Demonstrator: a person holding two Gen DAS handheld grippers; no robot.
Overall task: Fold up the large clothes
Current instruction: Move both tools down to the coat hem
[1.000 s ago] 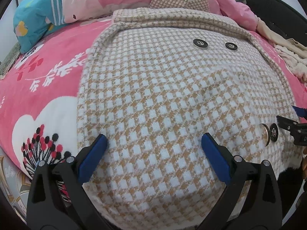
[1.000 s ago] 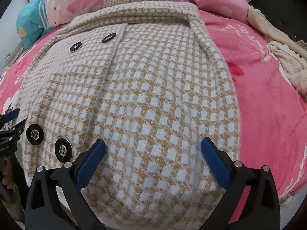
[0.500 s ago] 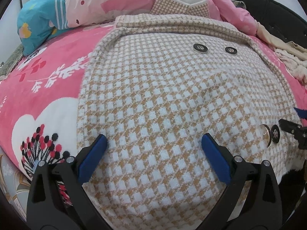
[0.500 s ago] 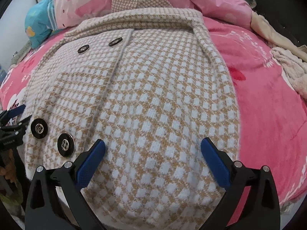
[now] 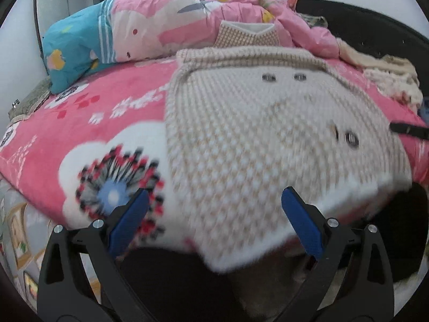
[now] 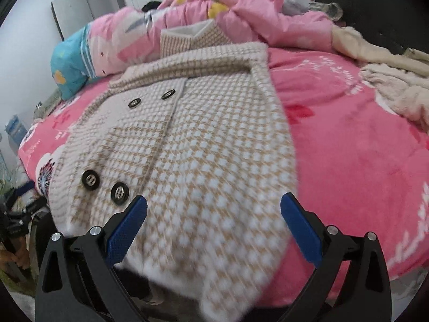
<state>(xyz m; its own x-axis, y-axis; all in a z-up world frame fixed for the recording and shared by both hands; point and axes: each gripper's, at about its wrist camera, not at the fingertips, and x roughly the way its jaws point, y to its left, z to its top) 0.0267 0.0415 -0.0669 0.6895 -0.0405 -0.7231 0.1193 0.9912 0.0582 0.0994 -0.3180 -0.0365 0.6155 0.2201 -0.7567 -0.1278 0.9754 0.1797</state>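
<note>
Pink floral blanket (image 6: 348,139); blue pillow (image 5: 72,56); pink quilt (image 6: 241,13); beige clothes (image 6: 388,80).

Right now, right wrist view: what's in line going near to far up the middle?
Right tool, open → coat hem hanging off the bed edge → coat collar → folded checked piece → pink quilt
</note>
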